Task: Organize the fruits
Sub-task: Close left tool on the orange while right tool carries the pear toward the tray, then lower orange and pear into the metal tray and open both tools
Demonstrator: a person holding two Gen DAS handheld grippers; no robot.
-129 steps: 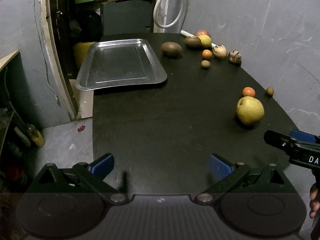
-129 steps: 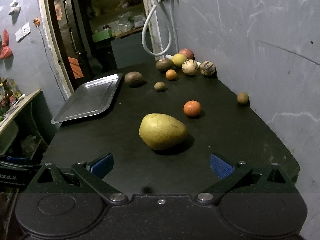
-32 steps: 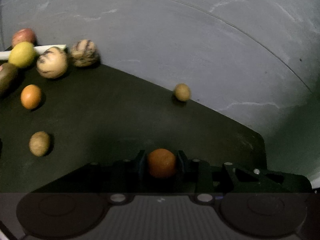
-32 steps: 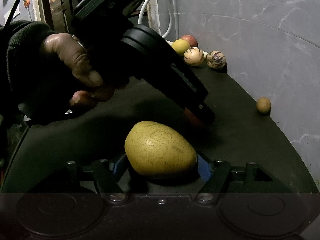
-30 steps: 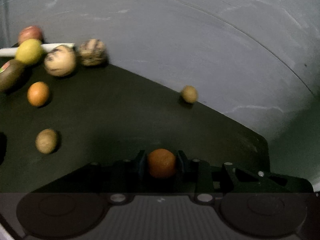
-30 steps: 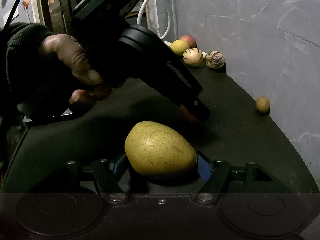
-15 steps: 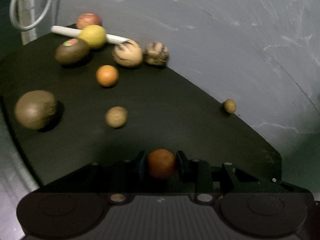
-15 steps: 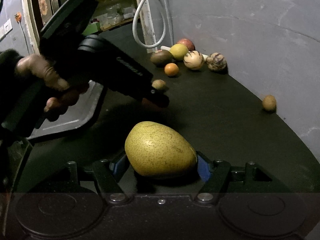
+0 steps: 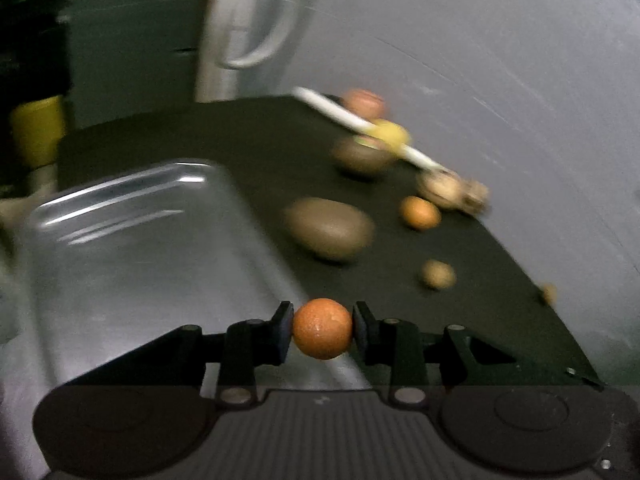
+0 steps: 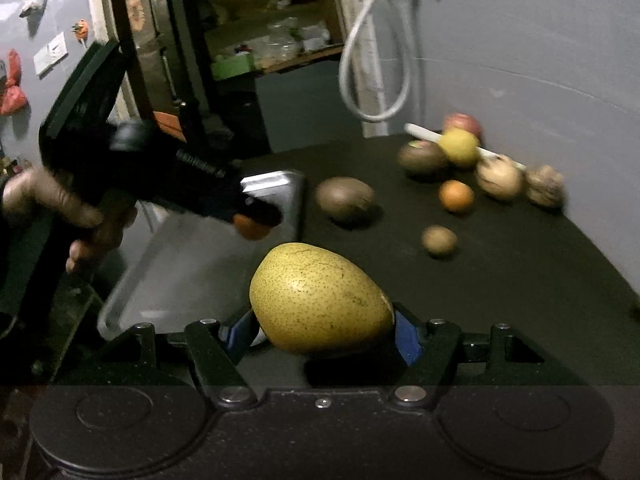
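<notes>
The carry step is in hand. A small orange (image 9: 322,334) is clamped in the left gripper (image 9: 322,334) above the near edge of the metal tray (image 9: 132,264); a yellow pear (image 10: 320,298) is clamped in the right gripper (image 10: 320,320), just short of it. Release over the tray is judged next. Ahead on the tabletop (image 10: 520,280), nine loose fruits are counted.
</notes>
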